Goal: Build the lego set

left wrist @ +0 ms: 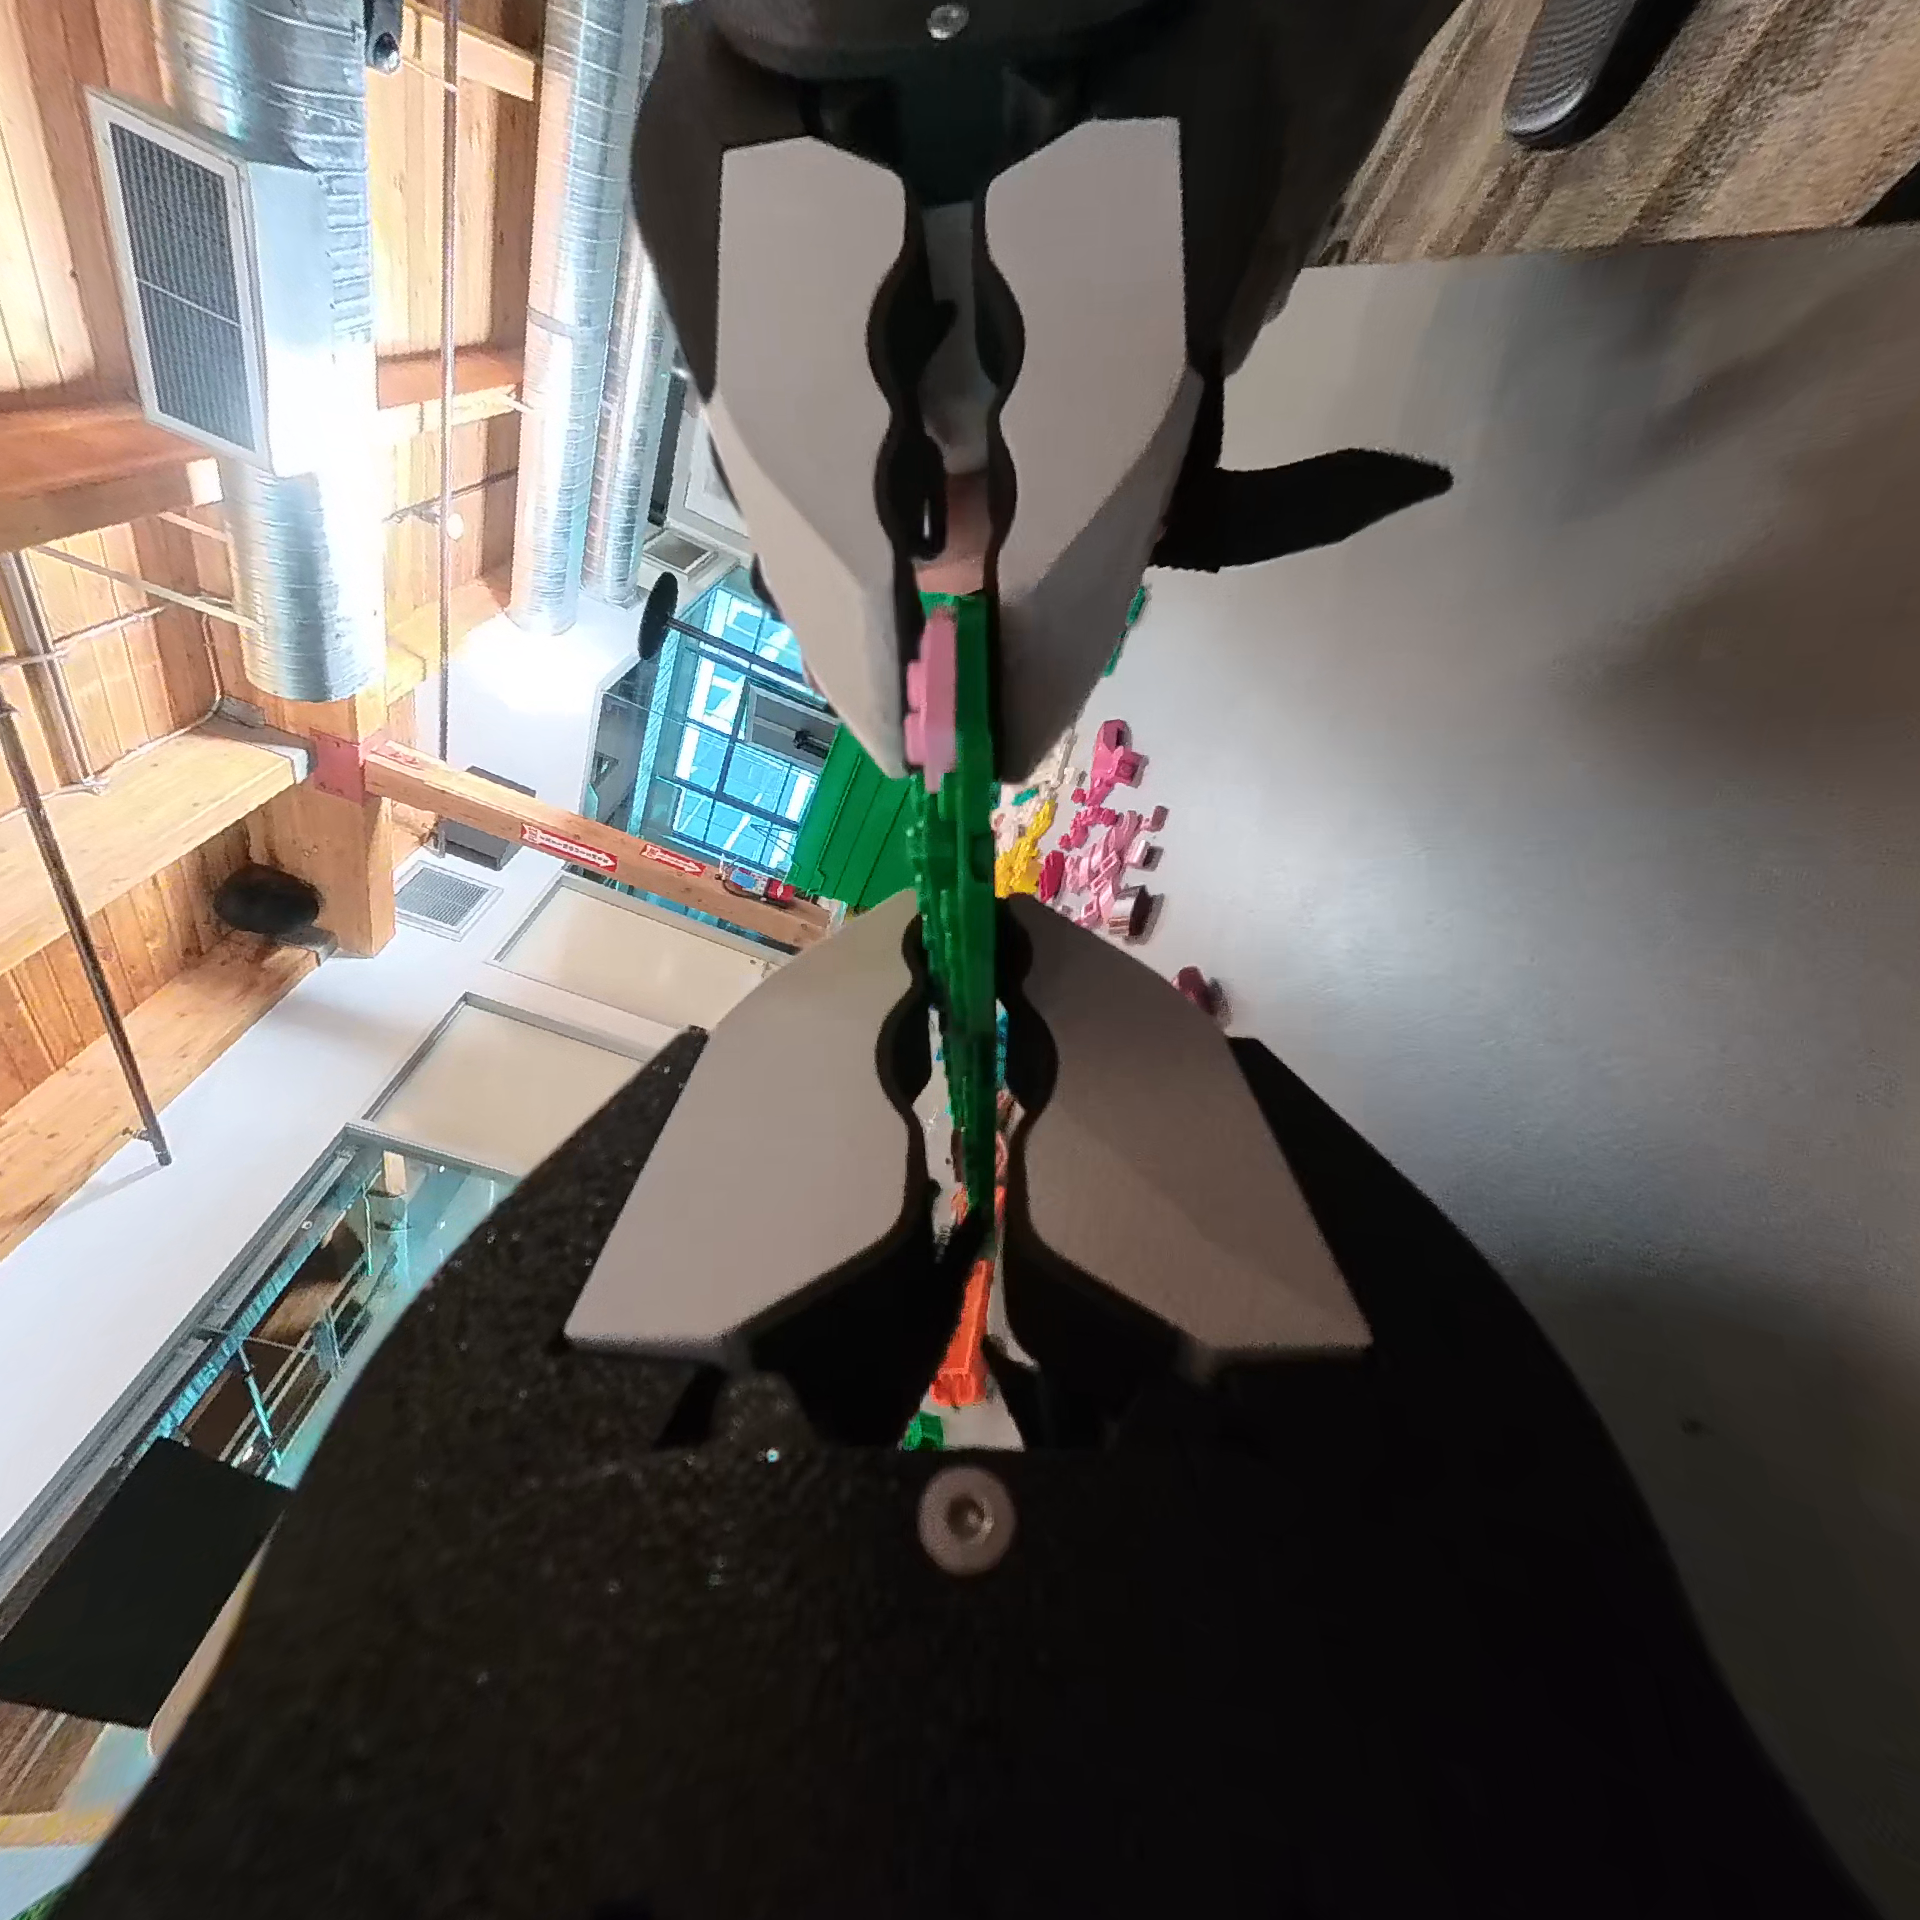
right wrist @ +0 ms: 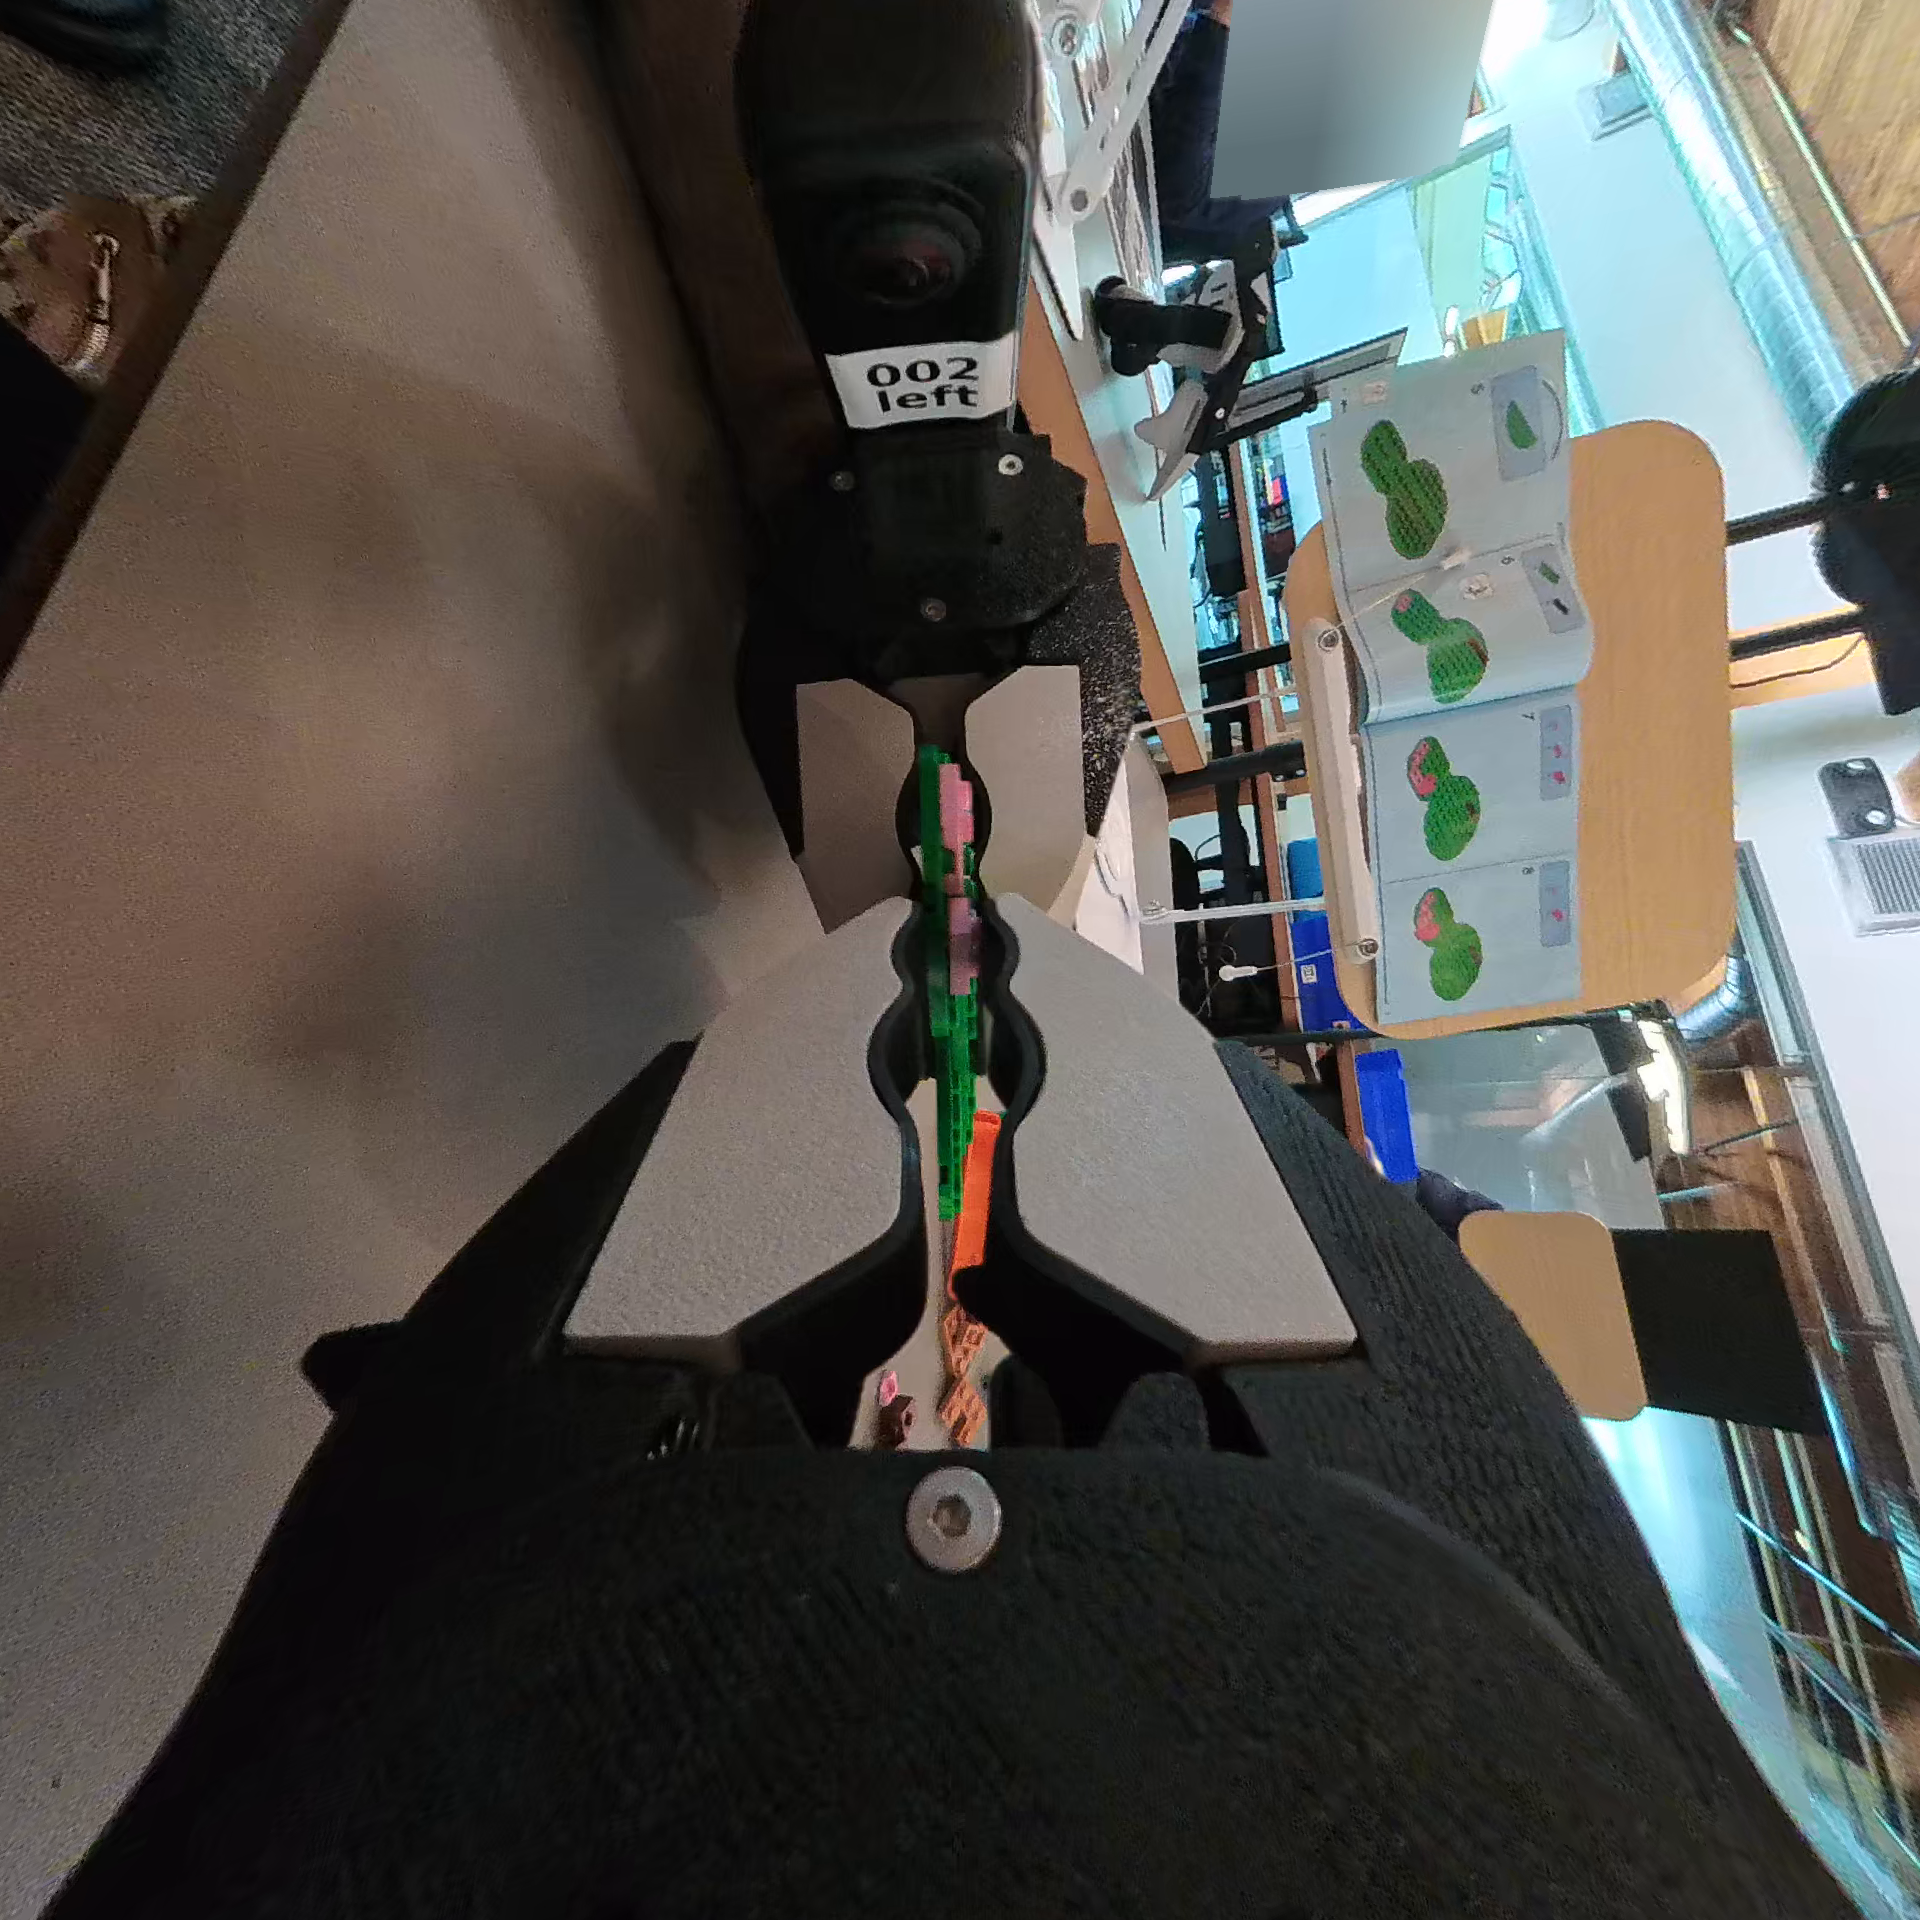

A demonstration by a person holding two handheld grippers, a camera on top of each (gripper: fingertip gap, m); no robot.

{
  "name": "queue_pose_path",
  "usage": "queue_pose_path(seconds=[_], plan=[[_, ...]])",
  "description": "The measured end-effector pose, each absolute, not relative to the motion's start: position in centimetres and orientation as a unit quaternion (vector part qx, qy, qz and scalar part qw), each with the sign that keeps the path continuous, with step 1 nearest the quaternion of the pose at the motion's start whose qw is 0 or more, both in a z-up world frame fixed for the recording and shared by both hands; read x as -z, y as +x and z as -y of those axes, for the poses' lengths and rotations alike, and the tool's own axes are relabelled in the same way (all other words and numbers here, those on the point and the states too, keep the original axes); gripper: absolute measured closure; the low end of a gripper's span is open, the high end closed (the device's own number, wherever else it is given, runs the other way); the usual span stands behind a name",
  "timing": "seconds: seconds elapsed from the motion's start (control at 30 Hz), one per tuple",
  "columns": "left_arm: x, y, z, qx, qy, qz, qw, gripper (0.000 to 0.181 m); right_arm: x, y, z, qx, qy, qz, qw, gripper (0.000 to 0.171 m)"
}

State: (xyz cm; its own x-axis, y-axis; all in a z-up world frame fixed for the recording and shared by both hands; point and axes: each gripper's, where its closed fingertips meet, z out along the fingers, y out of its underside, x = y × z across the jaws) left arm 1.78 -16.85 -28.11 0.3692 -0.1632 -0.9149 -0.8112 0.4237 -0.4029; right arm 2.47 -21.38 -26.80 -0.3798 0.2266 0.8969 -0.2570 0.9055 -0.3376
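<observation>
A green lego plate [left wrist: 961, 862] is held edge-on in the air between the two grippers, which face each other tip to tip. My left gripper [left wrist: 958, 909] is shut on one end of it. My right gripper [left wrist: 956, 771] is shut on the other end. Pink bricks [left wrist: 930, 696] sit on one face of the plate. In the right wrist view my right gripper [right wrist: 948, 920] and my left gripper [right wrist: 940, 883] clamp the same plate [right wrist: 951, 1091], with pink bricks [right wrist: 956, 810] on it. An orange piece [right wrist: 977, 1184] shows behind the plate.
A pile of loose pink, yellow and white bricks [left wrist: 1101, 852] lies on the grey table [left wrist: 1558, 727]. Small brown bricks [right wrist: 961, 1371] lie under my right gripper. An open instruction booklet [right wrist: 1455, 727] is clipped to a wooden board beyond the table. The grippers' ends are close to 4 cm from one another.
</observation>
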Motion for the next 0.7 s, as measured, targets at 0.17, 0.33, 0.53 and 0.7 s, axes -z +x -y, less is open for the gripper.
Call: queue_pose_path(seconds=[0.17,0.33,0.53,0.7], plan=[[28.3,1.8,16.8,-0.242,-0.482,-0.510,0.670,0.173,26.9,2.4,21.3,-0.219,-0.001,0.804,0.552,0.165],[28.1,1.6,16.6,-0.246,-0.482,-0.502,0.674,0.172,26.7,2.3,21.2,-0.246,-0.032,0.801,0.545,0.162],[28.3,1.2,16.4,-0.275,-0.474,-0.508,0.665,0.172,26.6,2.5,19.6,-0.250,-0.056,0.795,0.550,0.145],[28.6,-0.7,15.9,-0.343,-0.459,-0.516,0.636,0.172,27.3,3.1,16.1,-0.277,-0.141,0.816,0.487,0.151]])
